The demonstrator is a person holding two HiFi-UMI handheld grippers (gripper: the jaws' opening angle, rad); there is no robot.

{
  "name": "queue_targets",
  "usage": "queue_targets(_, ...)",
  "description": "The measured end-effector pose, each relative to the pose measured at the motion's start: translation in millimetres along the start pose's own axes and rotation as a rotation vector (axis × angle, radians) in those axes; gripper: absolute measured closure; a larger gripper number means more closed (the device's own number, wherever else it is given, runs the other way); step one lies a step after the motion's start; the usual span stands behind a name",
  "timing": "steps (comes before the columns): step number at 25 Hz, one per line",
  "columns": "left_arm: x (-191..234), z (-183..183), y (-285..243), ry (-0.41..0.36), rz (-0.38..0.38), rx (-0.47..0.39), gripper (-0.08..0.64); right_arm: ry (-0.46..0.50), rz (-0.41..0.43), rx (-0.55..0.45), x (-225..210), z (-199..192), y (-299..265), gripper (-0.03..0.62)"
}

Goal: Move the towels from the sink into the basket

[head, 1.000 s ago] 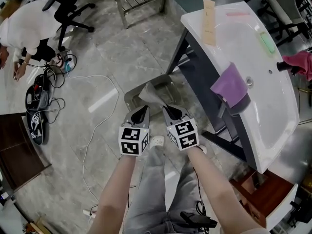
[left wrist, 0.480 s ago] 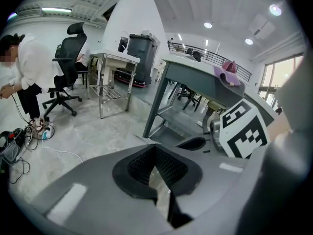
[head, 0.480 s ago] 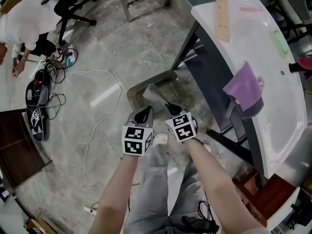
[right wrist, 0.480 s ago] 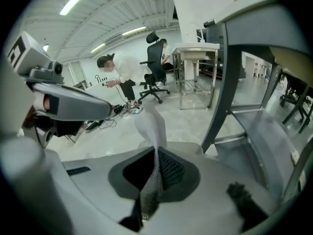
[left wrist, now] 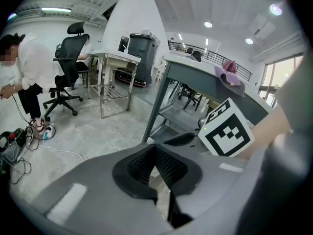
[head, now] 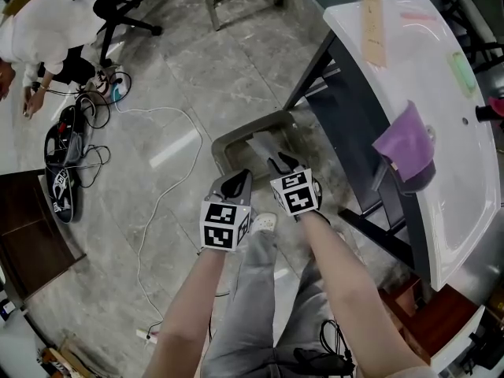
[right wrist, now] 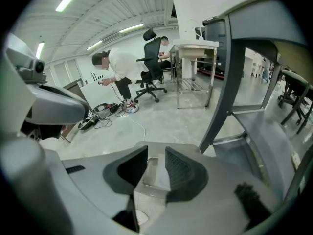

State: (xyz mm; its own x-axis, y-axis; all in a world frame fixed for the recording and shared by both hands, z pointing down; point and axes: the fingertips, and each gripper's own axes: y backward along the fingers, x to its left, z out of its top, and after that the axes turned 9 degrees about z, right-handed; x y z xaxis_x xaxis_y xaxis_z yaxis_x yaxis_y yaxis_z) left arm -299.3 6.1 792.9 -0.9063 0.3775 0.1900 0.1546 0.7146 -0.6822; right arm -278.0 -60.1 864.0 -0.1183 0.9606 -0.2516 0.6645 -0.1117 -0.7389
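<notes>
Right gripper (head: 282, 164): jaws opening above the floor basket (head: 224, 144). The grey towel (head: 264, 142) shows between its pads, unpressed, and lies inside the basket. Left gripper (head: 235, 181), just beside: jaw tips together, nothing gripped. A purple towel (head: 405, 142) drapes over the front rim of the sink (head: 441, 93).

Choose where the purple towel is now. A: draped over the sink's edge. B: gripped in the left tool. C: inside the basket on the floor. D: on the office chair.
A: the purple towel hangs over the rim of the white sink, well apart from the basket on the floor.
</notes>
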Motion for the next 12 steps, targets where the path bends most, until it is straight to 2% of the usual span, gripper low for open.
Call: queue_targets(12,-7.1,13.8,17.8,-0.002,-0.013,-0.008,0.554,0.010,-0.014,-0.021,12.7,16.3,37.8,0.474)
